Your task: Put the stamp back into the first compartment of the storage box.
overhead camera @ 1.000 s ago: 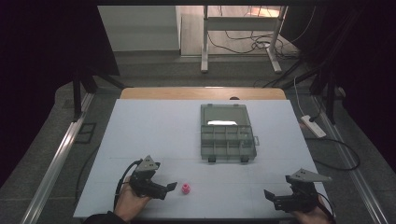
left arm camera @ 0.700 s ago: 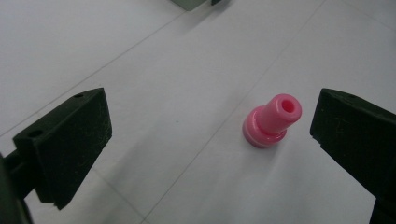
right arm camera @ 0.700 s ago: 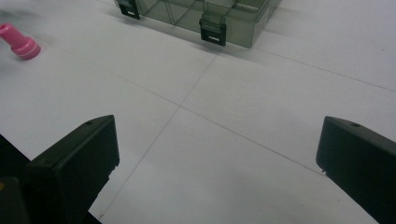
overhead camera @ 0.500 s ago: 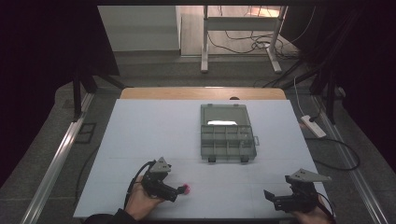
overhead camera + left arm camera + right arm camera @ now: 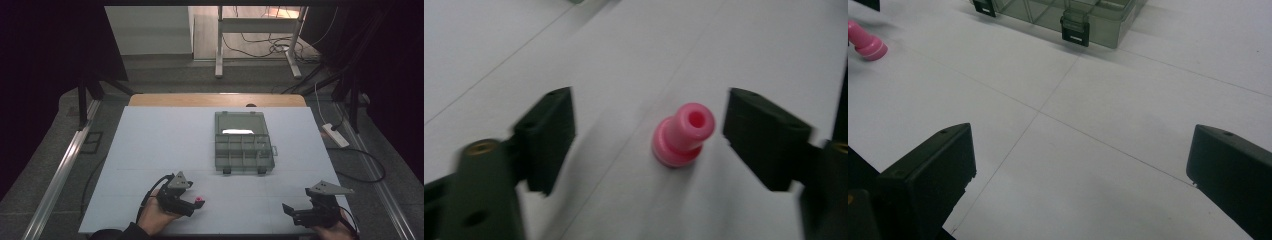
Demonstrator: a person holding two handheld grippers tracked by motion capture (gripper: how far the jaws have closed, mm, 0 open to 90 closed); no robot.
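Observation:
A small pink stepped plug (image 5: pixel 199 200) with a hollow top stands on the white table (image 5: pixel 150 150), near the front left. My left gripper (image 5: pixel 195 204) lies low on the table with its jaws either side of the plug. In the left gripper view the plug (image 5: pixel 684 135) sits closer to the right-hand jaw, with a gap on both sides. The left gripper (image 5: pixel 651 134) has just been closing, with the plug between its jaws and untouched. My right gripper (image 5: pixel 292 214) rests at the front right, open with nothing in it (image 5: pixel 1080 165). The plug (image 5: pixel 867 42) shows at the far left of that view.
A smoky transparent compartment box (image 5: pixel 244 142) with its lid open stands mid-table, its two front latches (image 5: pixel 1074 26) facing me. A white power strip (image 5: pixel 336 135) lies on the floor off the right edge. Bare table stretches between the two grippers.
The left gripper has slid right along the table to the pink plug, and its jaws now stand around it. The right gripper has stayed put.

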